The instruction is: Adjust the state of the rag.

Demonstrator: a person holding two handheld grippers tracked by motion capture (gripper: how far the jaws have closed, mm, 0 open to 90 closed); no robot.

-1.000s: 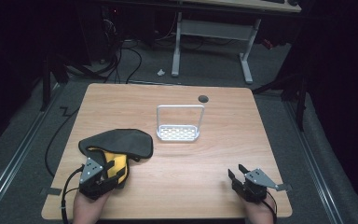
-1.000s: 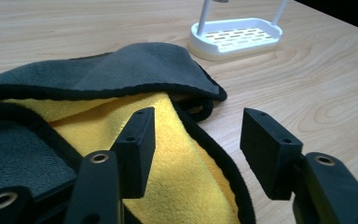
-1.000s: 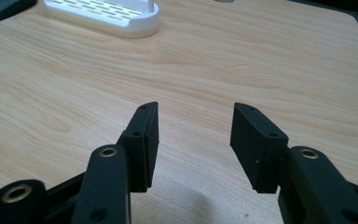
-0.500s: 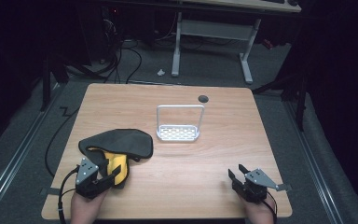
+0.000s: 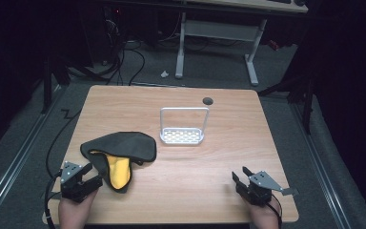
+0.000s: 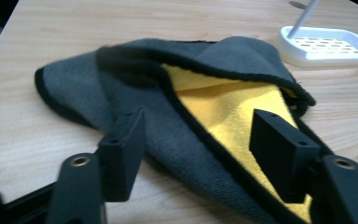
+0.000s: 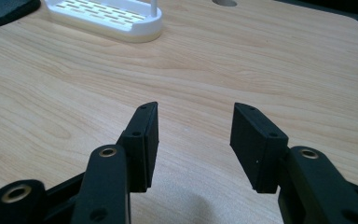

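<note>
Landmark: white rack [image 5: 182,135], upright handle loop, mid-table. Bare tabletop [image 5: 248,143] right of the rack and nearer the person; open passage there. Left and nearer of the rack: folded grey-and-yellow cloth [image 5: 119,152], low, apart from the rack, a narrow bare strip between. Behind the rack: small dark hole [image 5: 208,100], flush.

Table [image 5: 181,143] evenly lit from above, dark surroundings, soft shadows, blurred near jaws in gripper views
</note>
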